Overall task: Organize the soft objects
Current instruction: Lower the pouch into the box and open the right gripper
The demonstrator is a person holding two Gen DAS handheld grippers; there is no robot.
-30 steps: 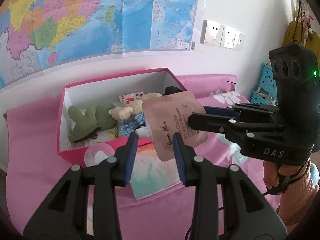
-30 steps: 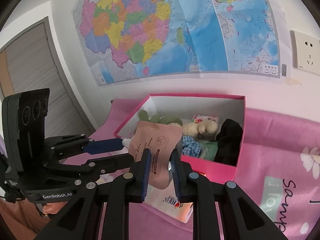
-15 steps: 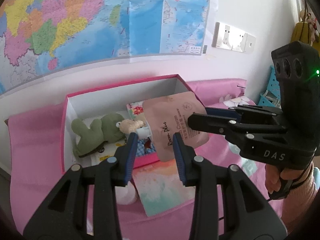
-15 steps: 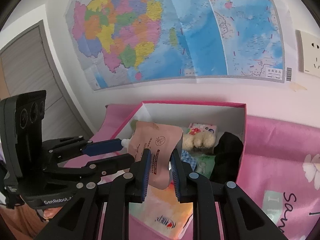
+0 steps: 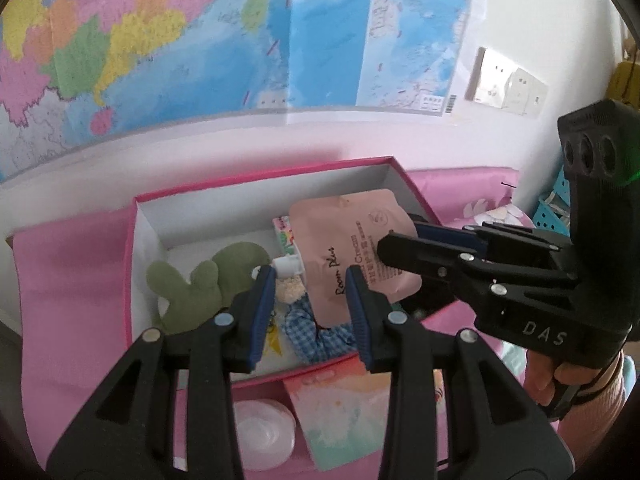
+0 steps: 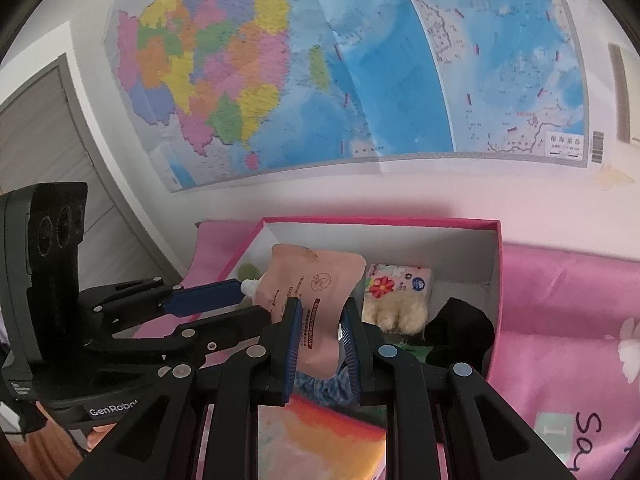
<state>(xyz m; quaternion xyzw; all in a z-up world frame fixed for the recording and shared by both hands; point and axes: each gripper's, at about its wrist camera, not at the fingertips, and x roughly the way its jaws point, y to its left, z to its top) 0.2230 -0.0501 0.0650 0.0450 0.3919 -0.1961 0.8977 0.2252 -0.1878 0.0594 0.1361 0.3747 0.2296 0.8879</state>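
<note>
light: soft daylight is filling both views | glare: wall (image 5: pixel 520 12) is washing out upper right | edges: fisheye is bending, corners vignetting | focus: slightly blurring

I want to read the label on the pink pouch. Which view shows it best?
The left wrist view: the pink pouch faces it broadside, script legible. In the right wrist view, the right tongs cover its lower part.

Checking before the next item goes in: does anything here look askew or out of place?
Only the pink pouch: it hangs tilted above the pink box, pinched in the right hand-held gripper, its white spout pointing sideways. The left hand-held gripper is open and empty.
</note>
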